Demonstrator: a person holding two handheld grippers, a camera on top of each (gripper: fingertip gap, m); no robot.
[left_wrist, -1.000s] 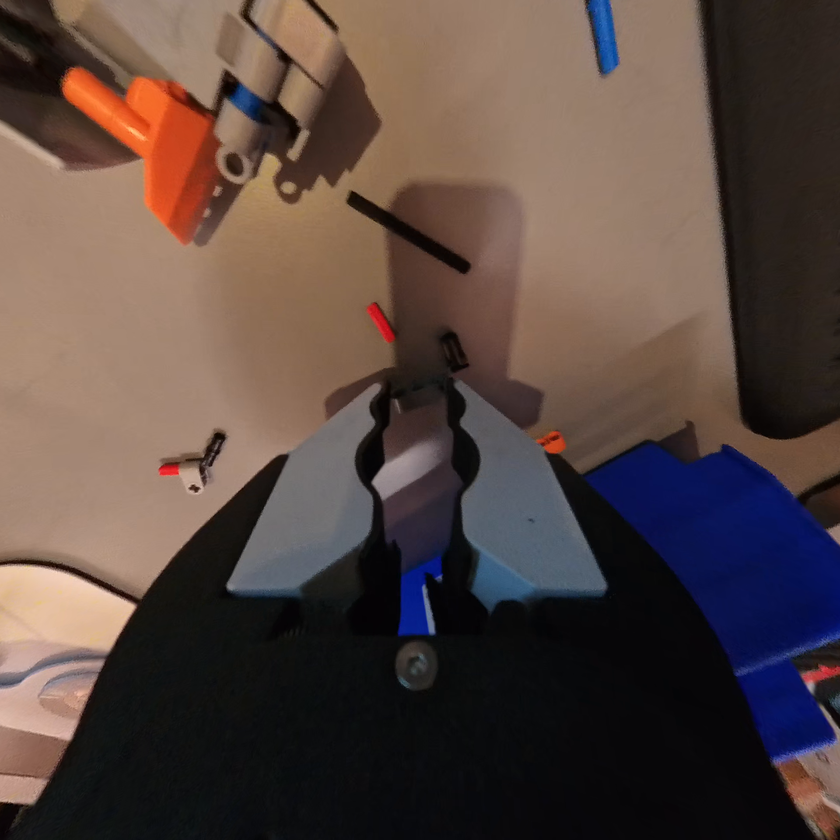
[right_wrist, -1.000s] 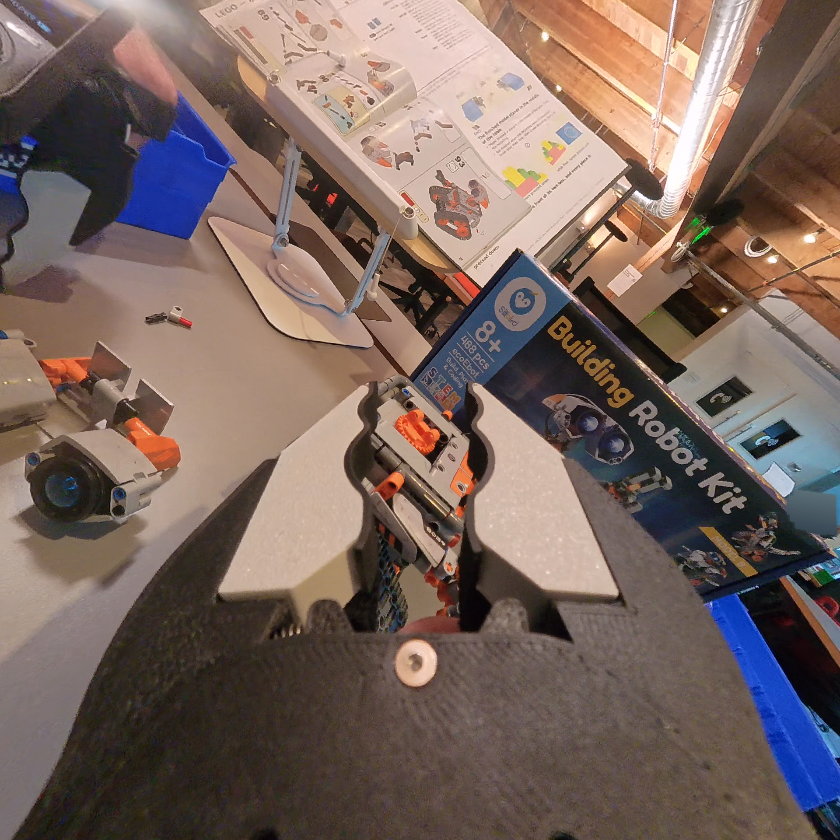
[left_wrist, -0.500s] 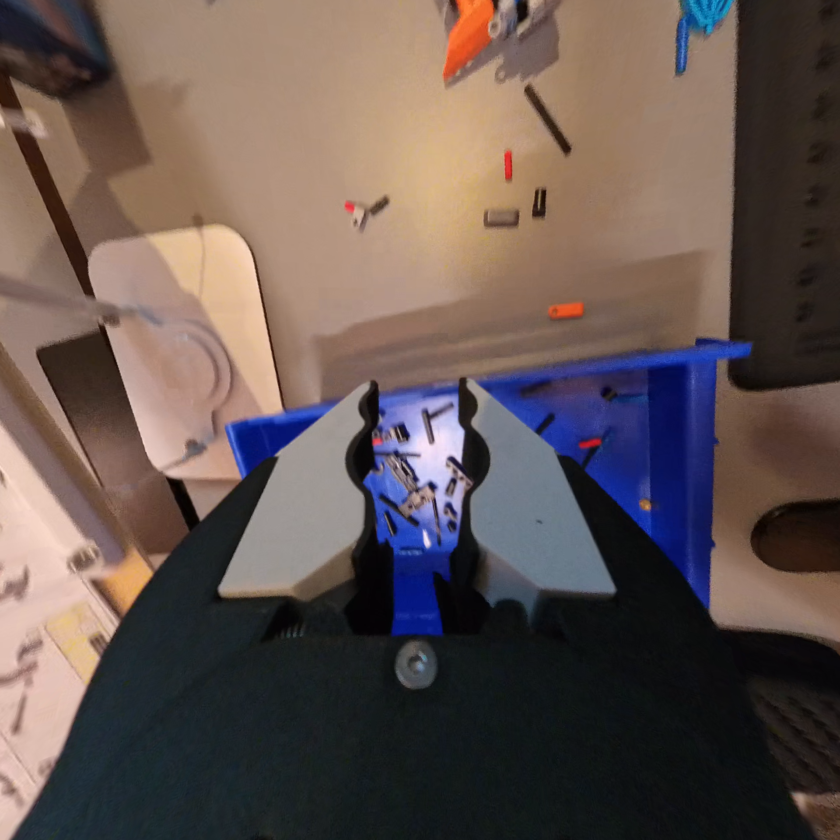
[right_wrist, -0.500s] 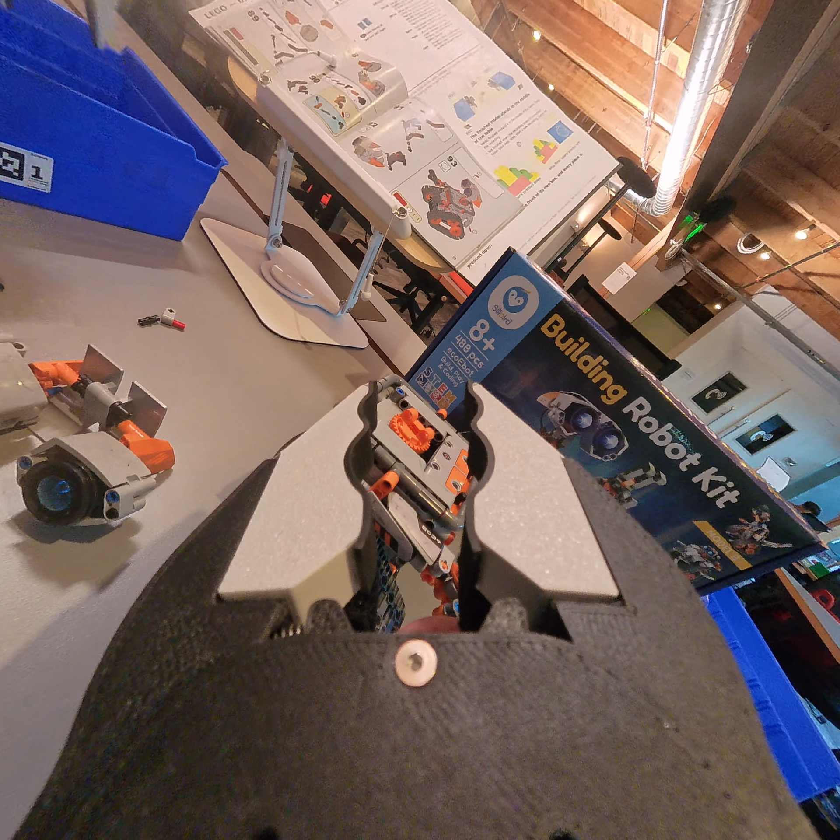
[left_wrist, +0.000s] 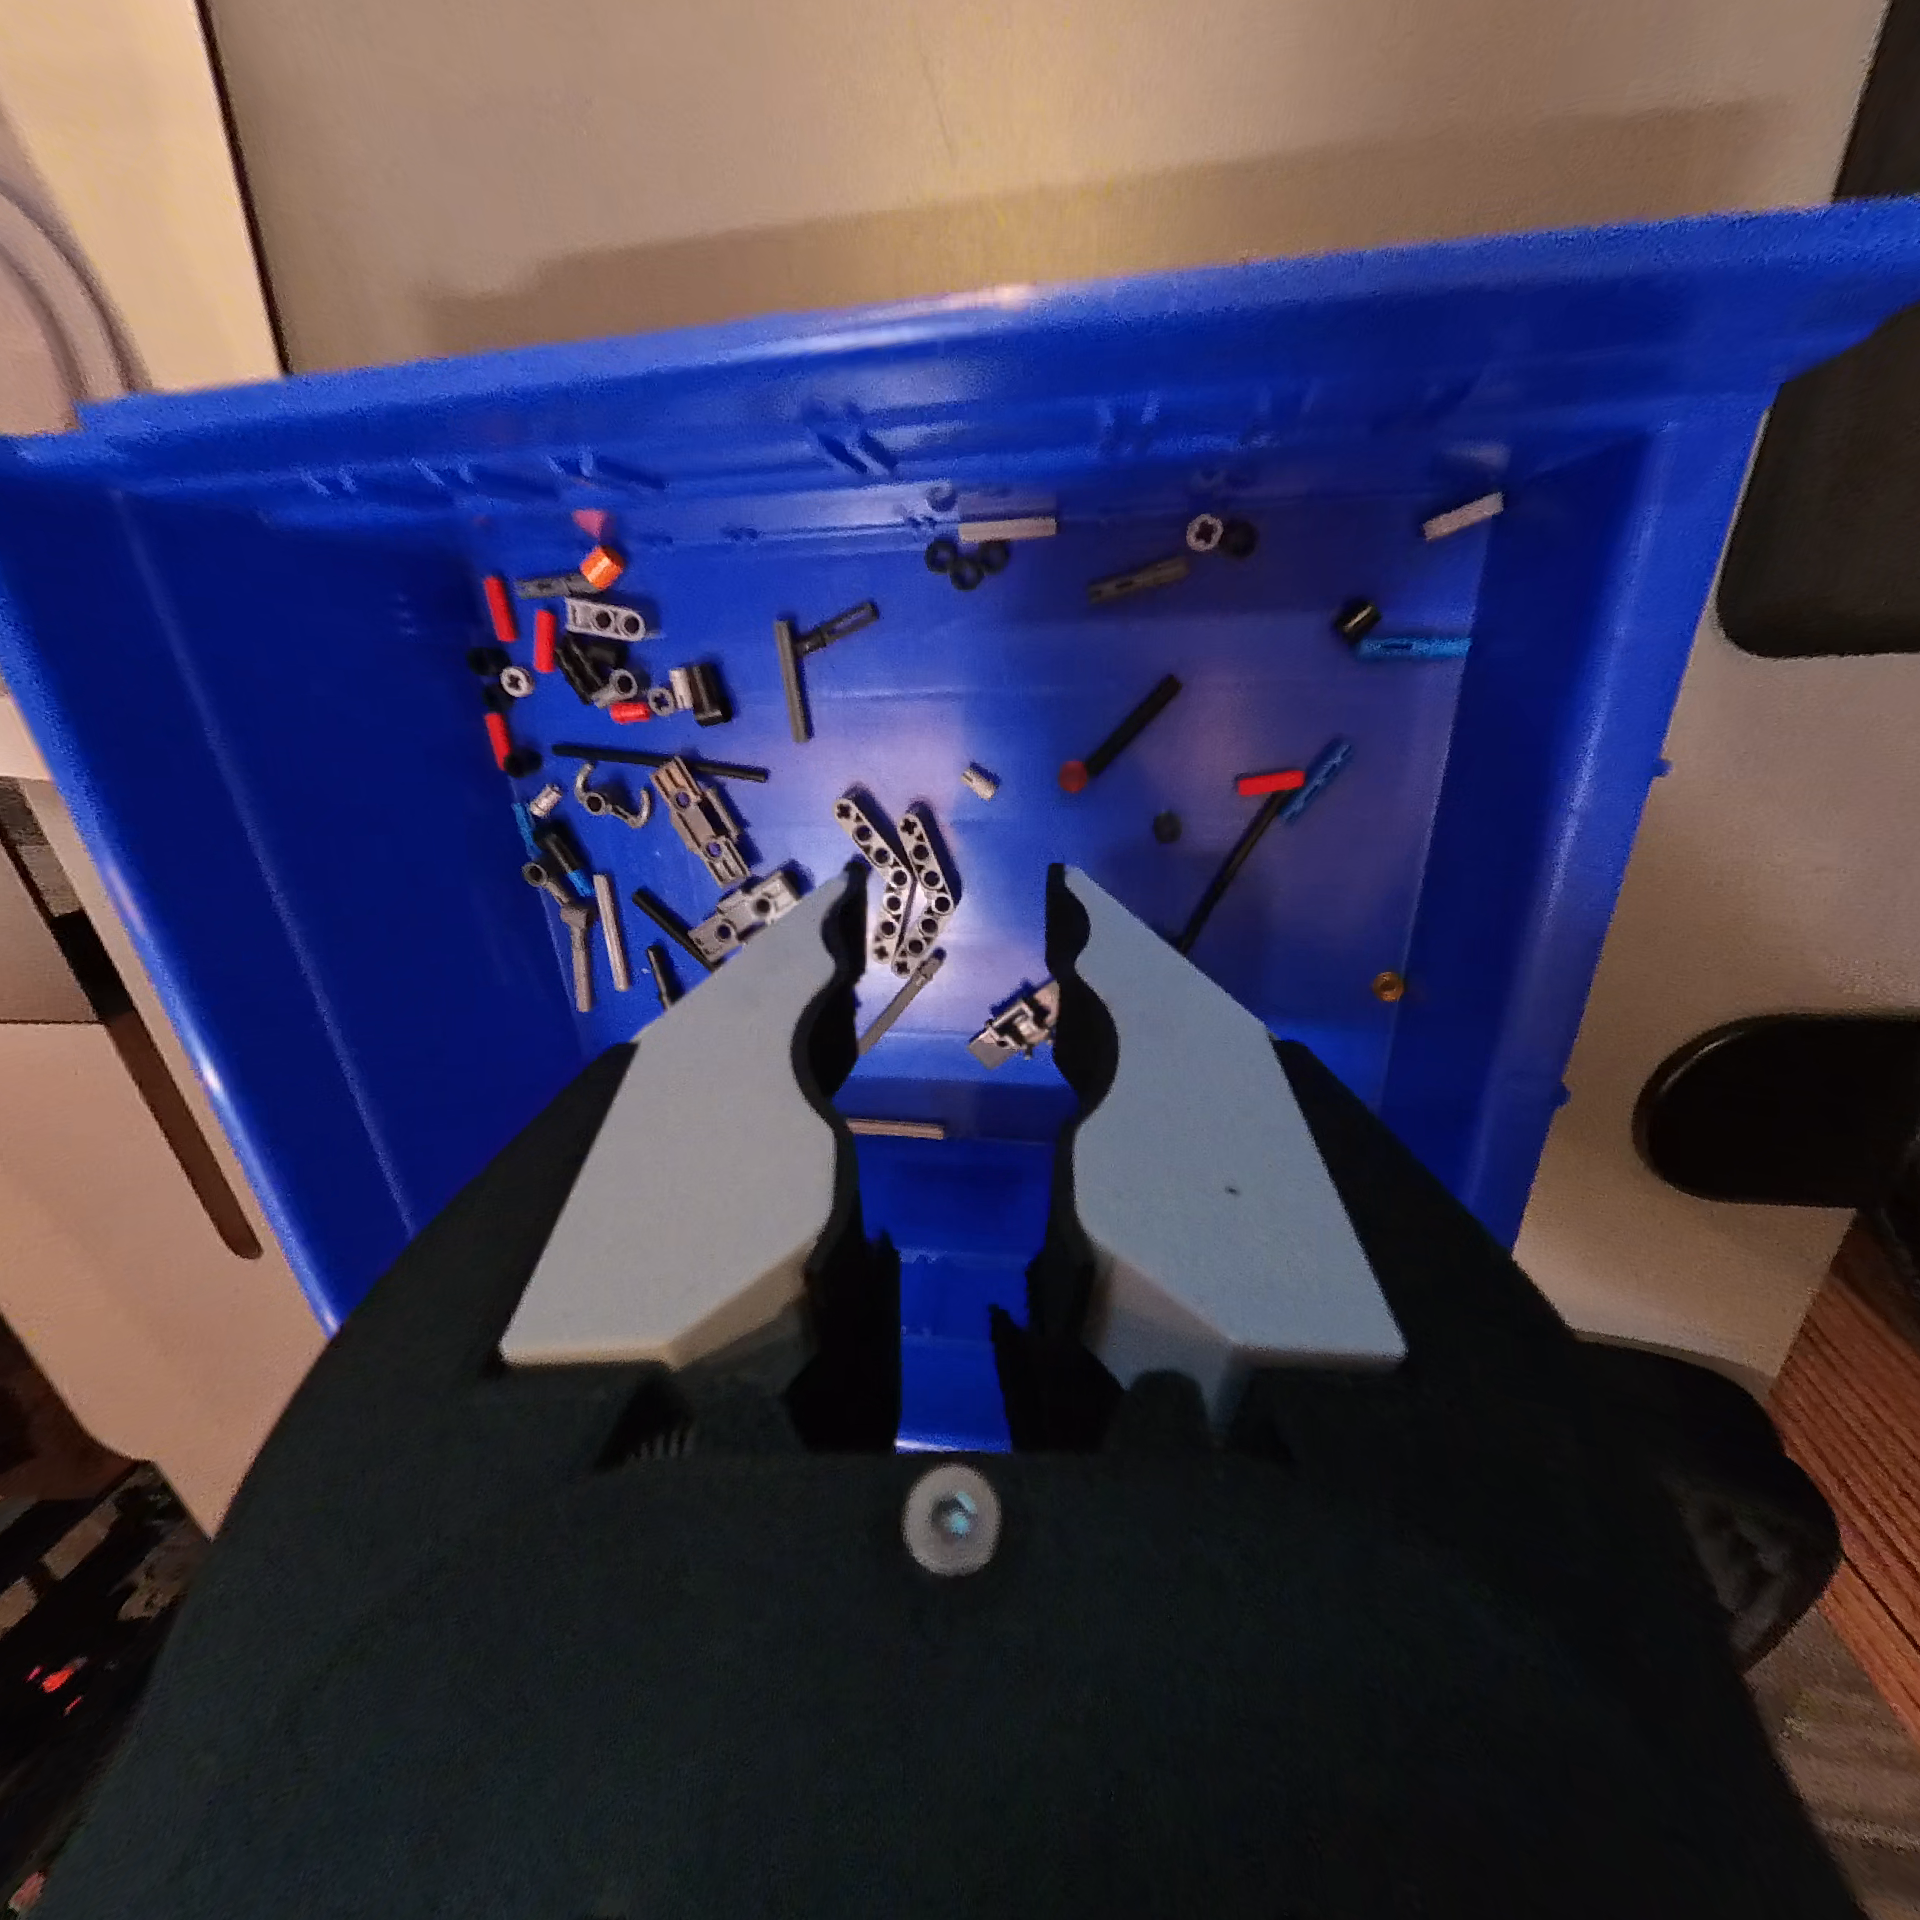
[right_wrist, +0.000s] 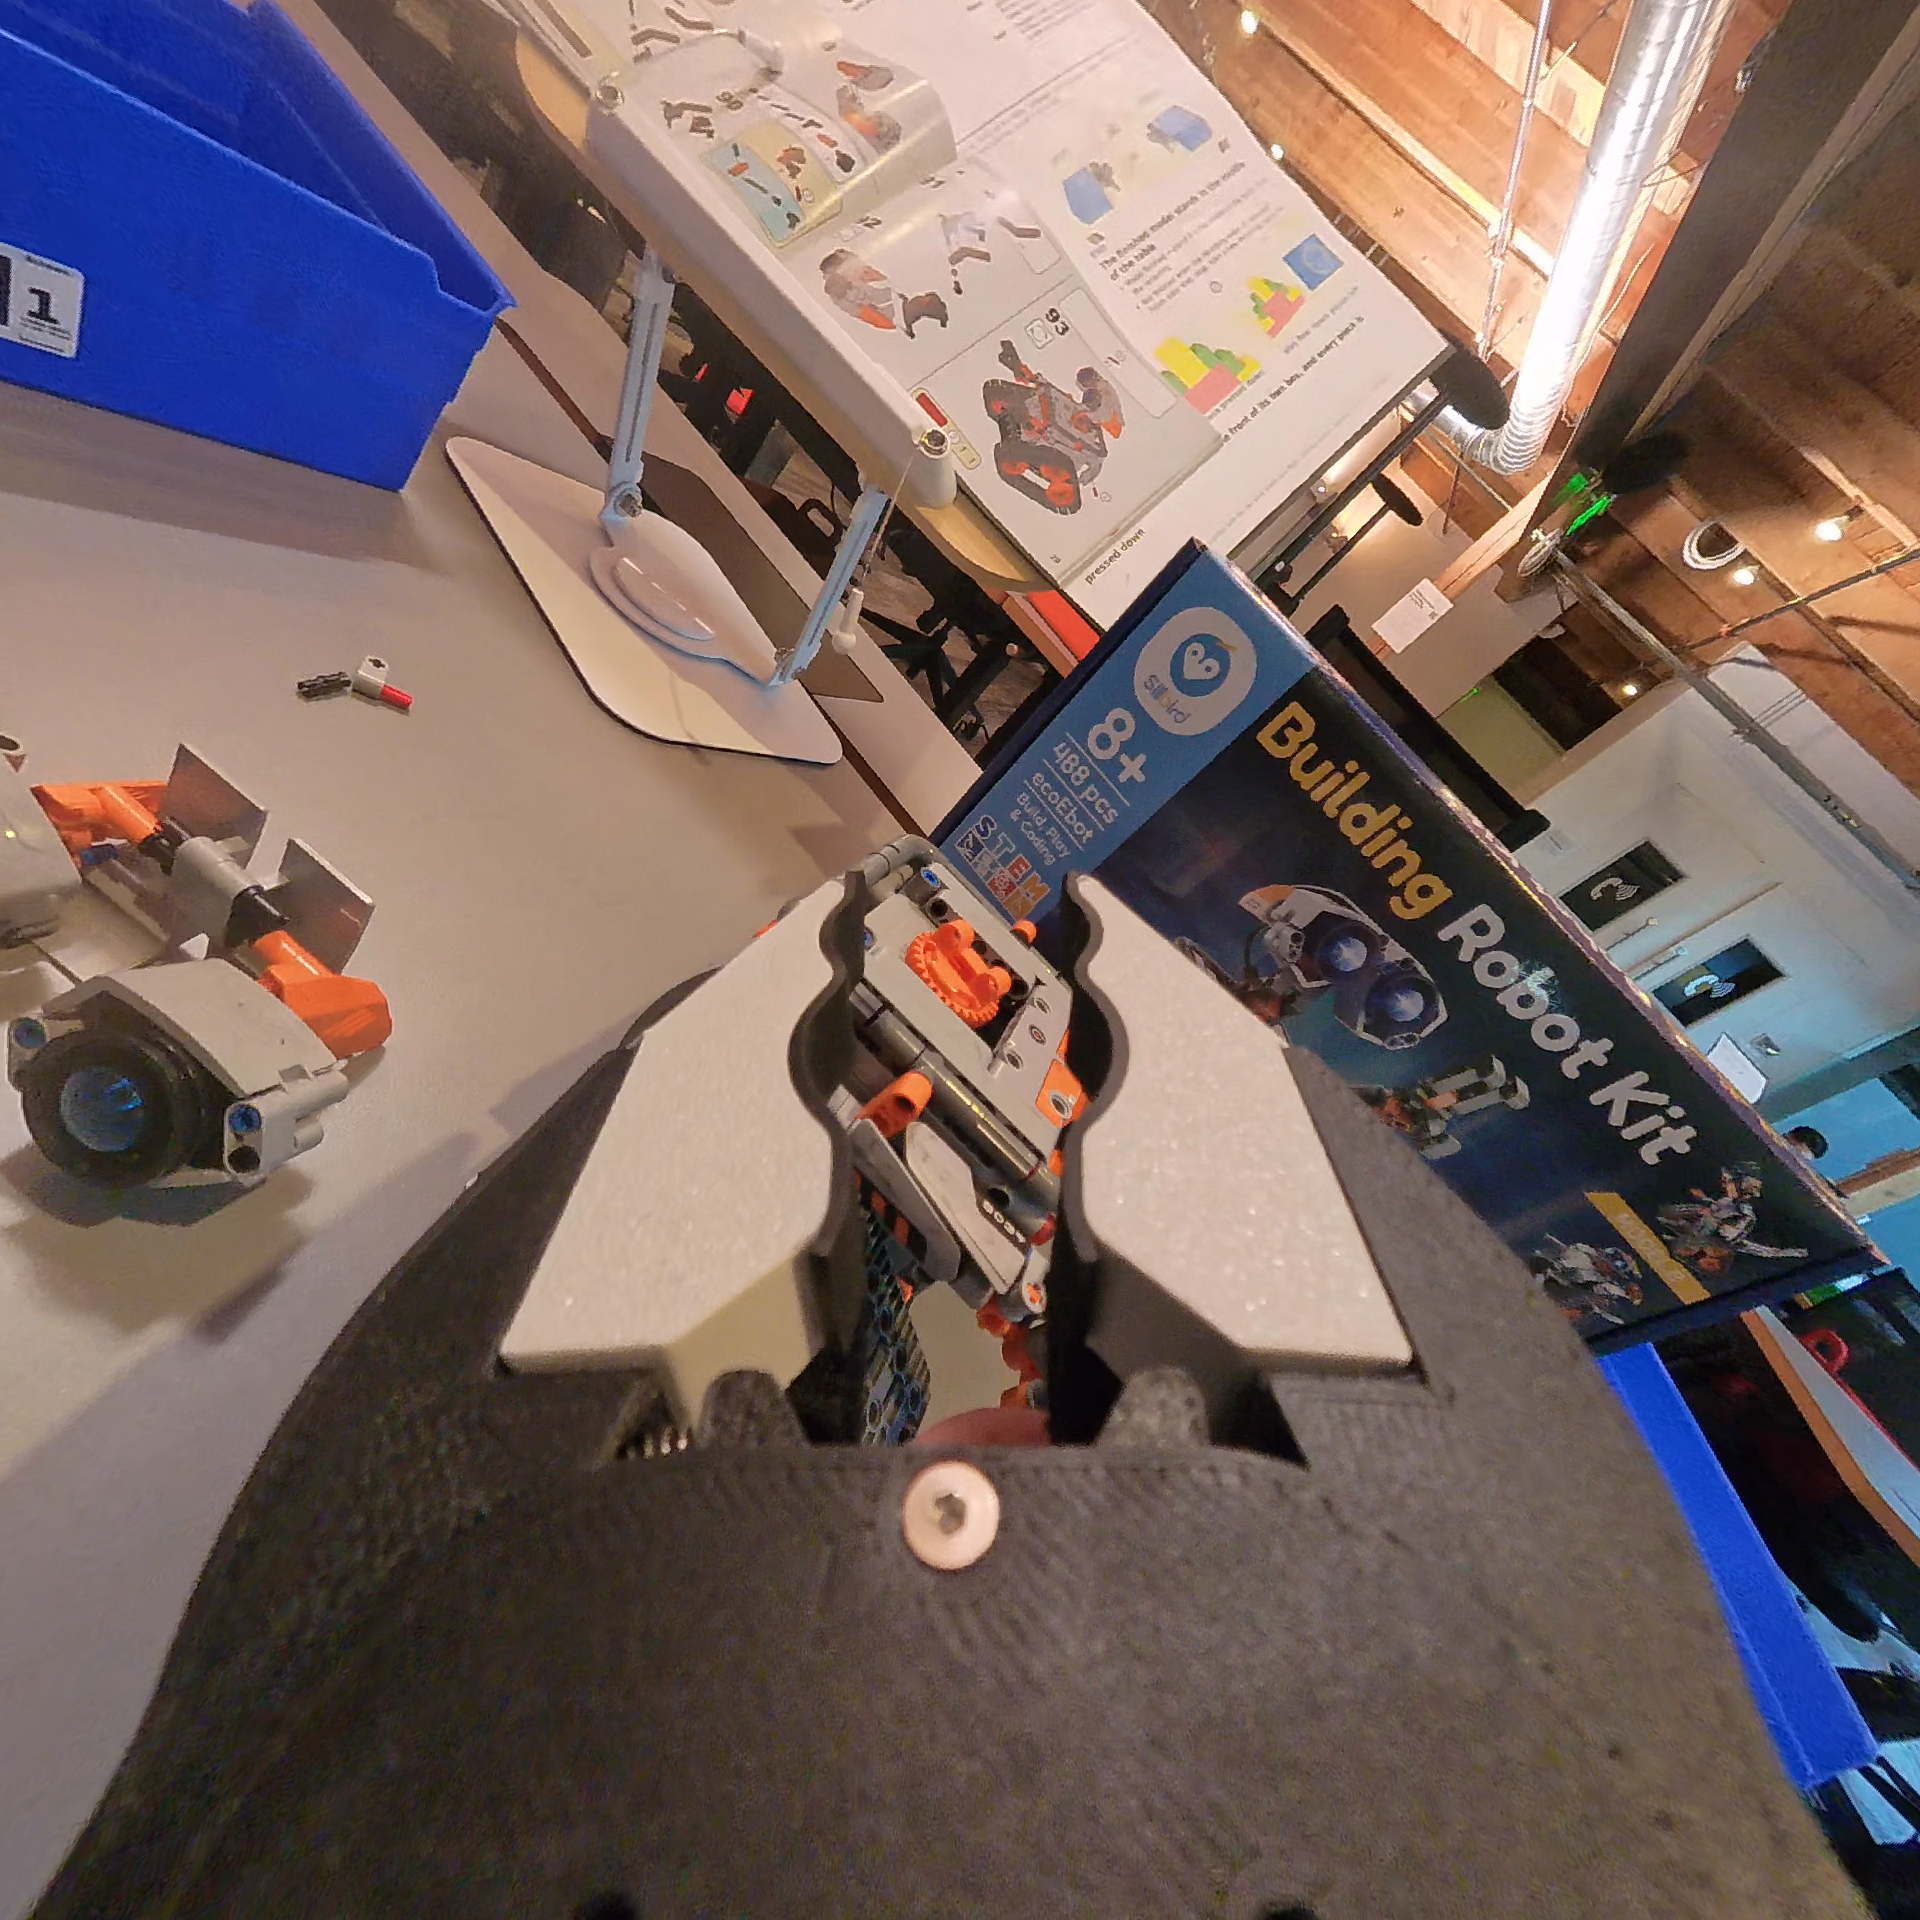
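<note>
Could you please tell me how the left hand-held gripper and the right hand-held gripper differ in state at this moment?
The left hand-held gripper is open and empty; the right hand-held gripper is shut on a grey-and-orange brick assembly. The left one hangs above a blue parts bin with loose pieces; the right one is raised above the table, in front of the kit box. Both have grey fingers on black bodies.

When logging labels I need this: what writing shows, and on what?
I quote no writing; these bear it.
Blue kit box: large print, logo.
Open instruction booklet: small print, partly blurred.
White sticker on blue bin: dark marks.
Grey-and-orange assembly in right tool: tiny marks, unreadable.
Left wrist view: none.
</note>
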